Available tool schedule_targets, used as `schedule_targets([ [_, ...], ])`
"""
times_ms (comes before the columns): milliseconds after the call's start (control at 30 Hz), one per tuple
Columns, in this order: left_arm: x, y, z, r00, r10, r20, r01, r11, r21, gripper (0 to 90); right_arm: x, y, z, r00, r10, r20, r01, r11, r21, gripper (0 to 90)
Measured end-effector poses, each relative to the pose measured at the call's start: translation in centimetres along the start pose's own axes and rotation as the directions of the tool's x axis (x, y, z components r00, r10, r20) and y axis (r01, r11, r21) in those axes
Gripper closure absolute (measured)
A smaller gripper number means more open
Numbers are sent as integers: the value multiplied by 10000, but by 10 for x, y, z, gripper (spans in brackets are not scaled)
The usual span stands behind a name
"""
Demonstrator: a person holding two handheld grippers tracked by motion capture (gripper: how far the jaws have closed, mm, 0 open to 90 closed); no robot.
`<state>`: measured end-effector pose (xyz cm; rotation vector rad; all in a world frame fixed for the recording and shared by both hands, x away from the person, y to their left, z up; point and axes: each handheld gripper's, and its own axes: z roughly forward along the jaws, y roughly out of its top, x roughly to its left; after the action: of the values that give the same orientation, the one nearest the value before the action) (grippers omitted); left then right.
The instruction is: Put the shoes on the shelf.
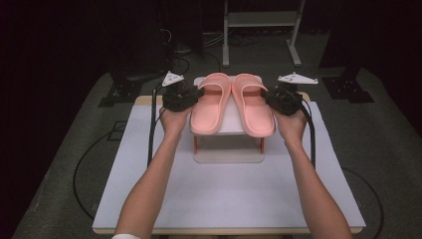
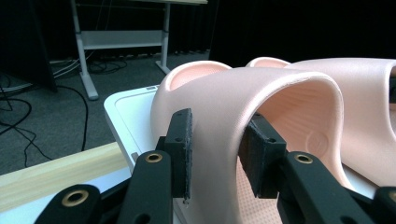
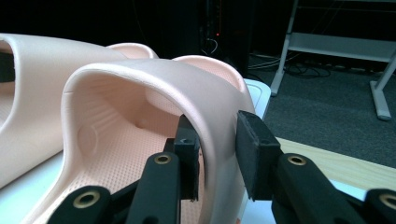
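Two pink slide slippers lie side by side, toes toward me, on a small white raised stand (image 1: 232, 124). My left gripper (image 1: 198, 94) comes in from the left, shut on the outer side of the left slipper's (image 1: 211, 107) strap. In the left gripper view, one pad lies outside the strap (image 2: 261, 93) and the other inside, with the gripper (image 2: 217, 156) closed around it. My right gripper (image 1: 272, 98) mirrors this on the right slipper (image 1: 256, 107). The right gripper view shows the strap (image 3: 140, 88) pinched in that gripper (image 3: 217, 156). Both soles rest on the stand.
The stand has reddish legs and sits on a pale base (image 1: 229, 152) at the far middle of a white table (image 1: 224, 199) with a wooden edge. Cables trail off both sides. A metal frame (image 1: 261, 30) stands on the grey floor beyond.
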<state>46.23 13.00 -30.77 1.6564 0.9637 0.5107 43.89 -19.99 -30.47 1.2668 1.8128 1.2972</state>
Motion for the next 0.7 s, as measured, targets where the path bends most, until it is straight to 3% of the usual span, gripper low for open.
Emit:
schedule_targets([
  [433,-1,-1,2,10000,22,21,-22,10000,9,658,5,2,6,9996,178,205,-177,9998,-58,683],
  [700,-2,-1,6,10000,3,55,-2,10000,-38,654,9,3,11,9998,167,75,-167,9998,-92,672],
])
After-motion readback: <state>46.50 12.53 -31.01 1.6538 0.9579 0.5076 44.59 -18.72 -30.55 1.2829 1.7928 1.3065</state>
